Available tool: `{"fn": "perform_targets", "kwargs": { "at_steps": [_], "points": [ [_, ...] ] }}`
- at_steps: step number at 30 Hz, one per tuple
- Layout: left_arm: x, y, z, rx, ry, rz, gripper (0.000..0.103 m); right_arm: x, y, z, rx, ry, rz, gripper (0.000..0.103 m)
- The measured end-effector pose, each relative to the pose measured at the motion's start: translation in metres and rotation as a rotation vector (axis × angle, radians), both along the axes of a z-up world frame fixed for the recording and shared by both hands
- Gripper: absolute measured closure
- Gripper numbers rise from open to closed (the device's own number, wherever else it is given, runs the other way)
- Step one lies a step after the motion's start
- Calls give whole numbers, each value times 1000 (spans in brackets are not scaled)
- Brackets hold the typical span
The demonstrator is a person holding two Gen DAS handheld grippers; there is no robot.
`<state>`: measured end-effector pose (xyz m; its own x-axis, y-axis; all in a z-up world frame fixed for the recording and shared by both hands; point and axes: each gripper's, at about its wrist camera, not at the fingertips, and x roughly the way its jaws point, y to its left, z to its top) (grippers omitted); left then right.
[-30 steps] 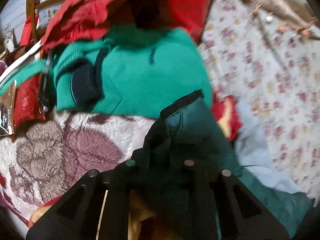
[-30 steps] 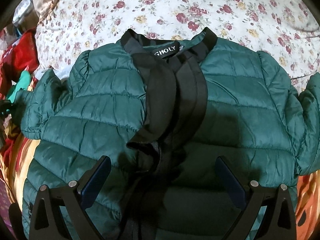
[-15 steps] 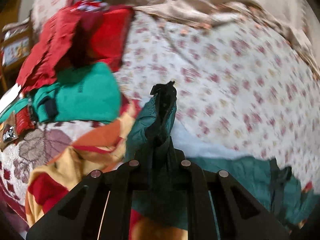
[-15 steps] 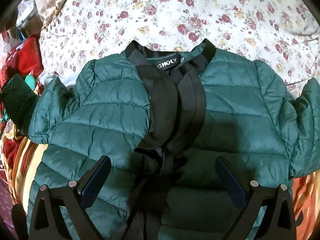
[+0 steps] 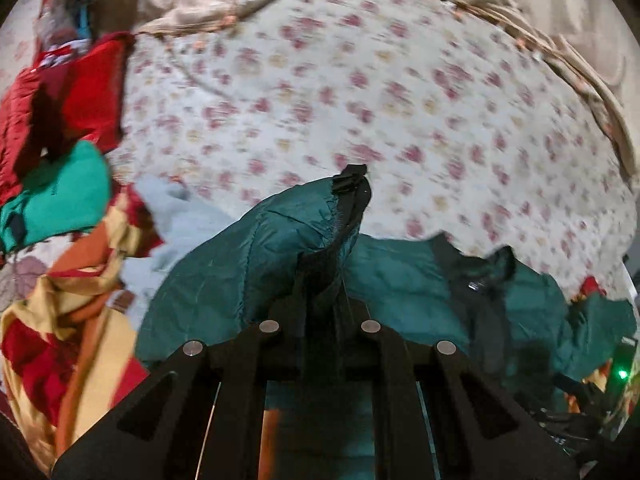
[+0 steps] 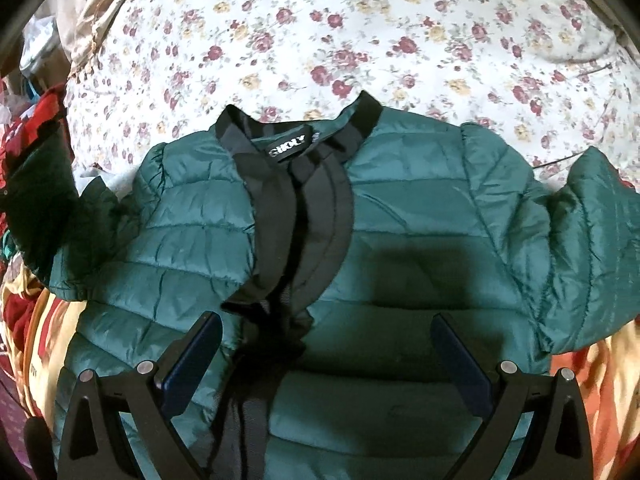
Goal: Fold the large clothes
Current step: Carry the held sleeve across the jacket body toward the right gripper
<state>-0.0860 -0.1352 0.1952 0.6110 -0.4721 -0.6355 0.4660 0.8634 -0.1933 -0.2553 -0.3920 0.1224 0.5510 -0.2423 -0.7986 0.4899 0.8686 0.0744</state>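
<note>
Clothes pile (image 5: 52, 168) of red and bright green at far left, striped blanket (image 5: 72, 320) below it, flowered sheet (image 5: 360, 100) across the middle, green jacket (image 6: 360, 260) spread front-up on that sheet with collar away from the camera.

Left gripper (image 5: 320, 300) clamped narrow on the jacket's left sleeve (image 5: 280, 240), black cuff (image 5: 352, 178) sticking up past the fingertips. Now swung well off the clothes pile that filled this view a second ago; sheet and jacket body lying ahead instead. Sleeve lifted clear of the blanket and carried inward. Seen from the right wrist as a dark raised shape (image 6: 40, 184) at the jacket's left edge, higher than half a second ago. Probably the first fold under way: sleeve about to be laid across the chest.

Zip band (image 6: 296, 208) running black down the middle, label just under the collar, front not fully flat near the lower zip. Other sleeve (image 6: 592, 240) bent out at far right, untouched.

Right gripper (image 6: 326, 356) spread wide, holding nothing, poised low over the jacket's lower front, blue pads (image 6: 192, 356) either side of the zip; barely shifted from a second ago. Pointing toward the collar, level, apparently waiting or ready to pin the body down.
</note>
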Motion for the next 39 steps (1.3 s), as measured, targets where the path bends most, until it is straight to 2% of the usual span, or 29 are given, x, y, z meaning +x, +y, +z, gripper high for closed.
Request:
{"fn": "perform_targets", "kwargs": {
  "at_steps": [9, 20, 27, 31, 33, 35, 37, 39],
  "points": [
    [-43, -71, -12, 48, 7, -136, 95, -7, -26, -4, -12, 23, -46, 0],
    [-83, -146, -43, 76, 71, -274, 94, -27, -54, -8, -25, 46, -99, 0],
    [-97, -180, -75, 118, 111, -319, 94, -37, -67, -13, -28, 63, -107, 0],
    [-101, -185, -88, 128, 129, -316, 94, -42, -69, -17, -24, 68, -113, 0],
    [-101, -183, -87, 119, 137, -320, 89, -45, -70, -17, -19, 66, -115, 0],
    [-102, -177, -82, 91, 153, -329, 78, -48, -69, -15, -15, 59, -118, 0],
    [-103, -171, -75, 61, 157, -332, 52, -50, -69, -12, -8, 50, -121, 0],
    [-106, -163, -64, 46, 128, -329, 43, -51, -68, -8, 1, 38, -123, 0]
  ]
}}
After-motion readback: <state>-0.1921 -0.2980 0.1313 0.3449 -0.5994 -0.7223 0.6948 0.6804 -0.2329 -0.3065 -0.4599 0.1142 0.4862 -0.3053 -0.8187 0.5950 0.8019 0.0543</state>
